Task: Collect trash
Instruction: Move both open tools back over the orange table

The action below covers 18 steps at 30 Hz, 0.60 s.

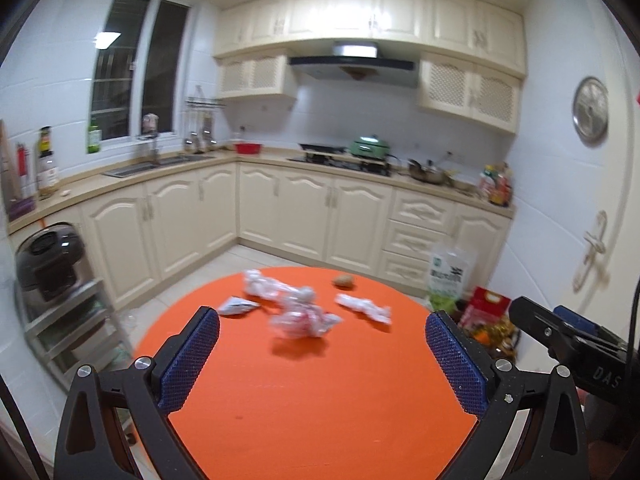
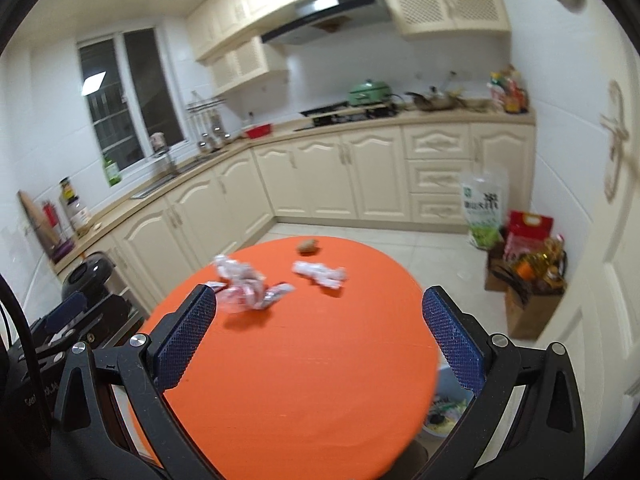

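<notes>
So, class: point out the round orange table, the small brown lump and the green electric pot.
round orange table (image 1: 320, 400), left wrist view, bare top
small brown lump (image 2: 307, 246), right wrist view, middle
green electric pot (image 1: 370, 147), left wrist view, body

Cream cabinets (image 1: 304, 216) wrap the corner under white tiled walls; a dark window (image 1: 136, 68) sits above the sink (image 1: 156, 164).

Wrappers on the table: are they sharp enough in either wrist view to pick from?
Left wrist view: crumpled wrappers motion-smeared, edges soft; gripper pads crisp. Right wrist view: wrappers equally blurred, horizon tilted. Both: fisheye bends cabinets; orange table evenly lit.
</notes>
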Tool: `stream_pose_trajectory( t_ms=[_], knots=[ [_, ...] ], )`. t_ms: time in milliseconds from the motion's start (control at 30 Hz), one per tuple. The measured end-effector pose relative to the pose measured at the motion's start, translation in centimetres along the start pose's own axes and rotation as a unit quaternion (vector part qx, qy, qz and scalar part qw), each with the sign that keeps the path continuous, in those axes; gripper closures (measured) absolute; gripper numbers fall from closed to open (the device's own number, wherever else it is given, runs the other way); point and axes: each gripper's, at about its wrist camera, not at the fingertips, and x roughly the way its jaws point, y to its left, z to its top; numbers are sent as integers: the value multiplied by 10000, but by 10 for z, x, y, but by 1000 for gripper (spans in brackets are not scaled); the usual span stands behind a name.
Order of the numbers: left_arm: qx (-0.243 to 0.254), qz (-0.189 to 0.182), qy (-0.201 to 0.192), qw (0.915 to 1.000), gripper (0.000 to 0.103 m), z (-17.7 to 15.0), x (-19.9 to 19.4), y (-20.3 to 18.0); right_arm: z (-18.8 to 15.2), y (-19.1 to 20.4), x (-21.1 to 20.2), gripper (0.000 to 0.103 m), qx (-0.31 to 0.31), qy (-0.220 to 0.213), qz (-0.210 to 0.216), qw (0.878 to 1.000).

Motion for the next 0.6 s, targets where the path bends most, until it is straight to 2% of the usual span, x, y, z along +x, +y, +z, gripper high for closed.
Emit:
stream_pose_trajectory(
  t_ms=[167,333,467,567,600],
  knots=[
    [-98,275,-61,9996,2,-16,-27,2,-4,38,-1,0,-305,-32,103,9995],
    [-213,459,-67,9987,2,-25,-37,-1,-9,64,5,0,-540,-16,116,9985],
    [-321,558,9,9979,2,-33,-41,2,-11,68,13,0,-601,65,108,9981],
    [-373,585,118,9975,2,-30,-30,2,-11,65,21,0,-620,149,56,9979],
    [-381,583,154,9975,2,-20,-19,4,-11,64,26,0,-621,195,52,9979]
  ],
)
